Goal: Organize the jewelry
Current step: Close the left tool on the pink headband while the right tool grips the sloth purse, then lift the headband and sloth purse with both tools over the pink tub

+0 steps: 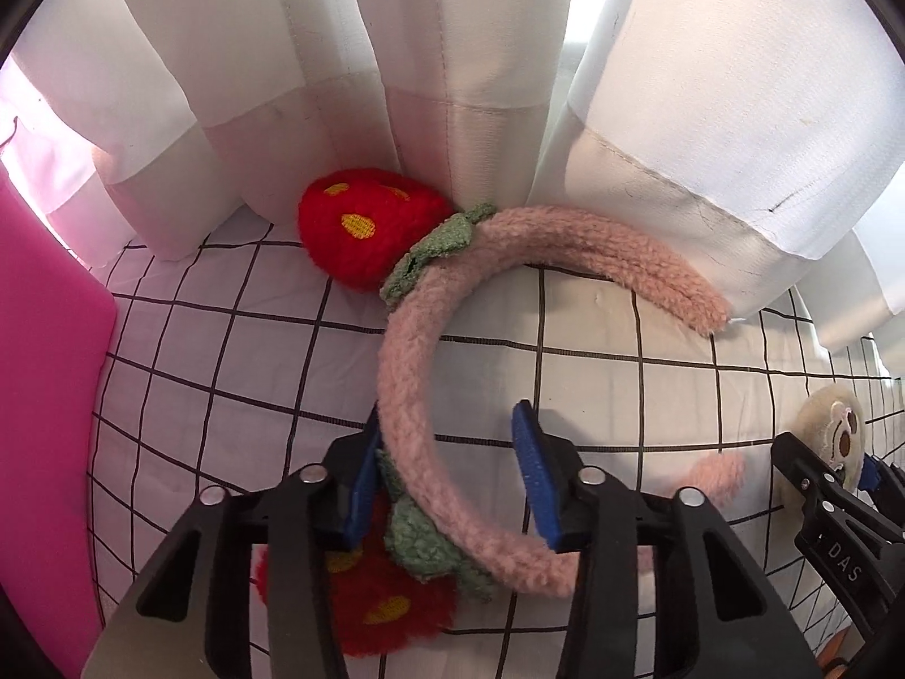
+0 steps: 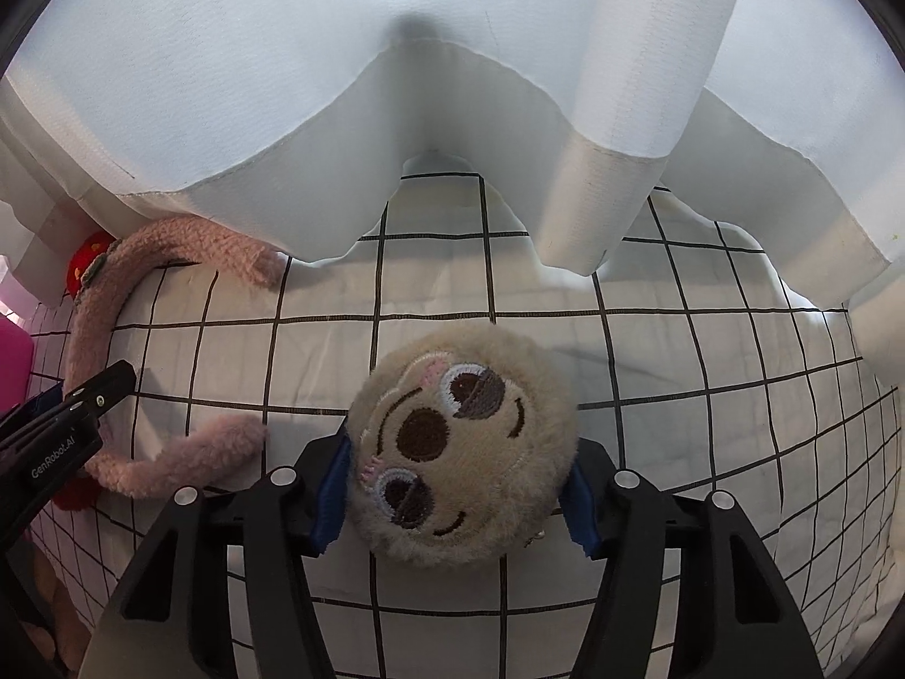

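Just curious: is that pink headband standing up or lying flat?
Lying flat: the headband rests on its side on the checked cloth, both strawberries down.

Left claw: jaws spread wide, straddling the pink band, left pad against it, right pad apart from it. Right claw: jaws part-open, blue pads touching both flanks of the plush face, held low over the surface.

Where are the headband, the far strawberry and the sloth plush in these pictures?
headband (image 1: 407, 339), left wrist view, on the pink fuzzy band's left curve.
far strawberry (image 1: 362, 226), left wrist view, on its red body.
sloth plush (image 2: 458, 447), right wrist view, on the middle of its face.
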`<action>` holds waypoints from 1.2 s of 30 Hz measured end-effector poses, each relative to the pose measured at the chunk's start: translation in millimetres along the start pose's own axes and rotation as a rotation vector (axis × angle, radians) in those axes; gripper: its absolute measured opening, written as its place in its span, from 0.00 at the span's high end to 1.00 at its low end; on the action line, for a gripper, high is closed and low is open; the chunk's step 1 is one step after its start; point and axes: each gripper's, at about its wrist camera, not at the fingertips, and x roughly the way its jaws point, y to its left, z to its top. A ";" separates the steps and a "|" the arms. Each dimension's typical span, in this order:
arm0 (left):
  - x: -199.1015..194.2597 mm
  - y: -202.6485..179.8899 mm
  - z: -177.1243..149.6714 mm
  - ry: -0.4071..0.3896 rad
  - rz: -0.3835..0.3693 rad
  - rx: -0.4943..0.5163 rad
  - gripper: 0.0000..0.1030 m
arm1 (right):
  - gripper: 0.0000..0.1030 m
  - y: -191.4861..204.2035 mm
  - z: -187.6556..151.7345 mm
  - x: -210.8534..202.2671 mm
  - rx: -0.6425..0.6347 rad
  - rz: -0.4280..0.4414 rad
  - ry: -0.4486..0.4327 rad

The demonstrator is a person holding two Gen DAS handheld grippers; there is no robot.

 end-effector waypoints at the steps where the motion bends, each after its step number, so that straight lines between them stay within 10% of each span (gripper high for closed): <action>1: -3.4 2.4 -0.8 0.002 -0.013 -0.007 0.77 | 0.44 0.3 -1.6 -1.1 -0.001 0.000 -0.002; 36: -105.1 53.0 -103.7 -0.092 -0.022 -0.011 0.87 | 0.45 26.6 -72.4 -93.5 0.006 0.047 -0.143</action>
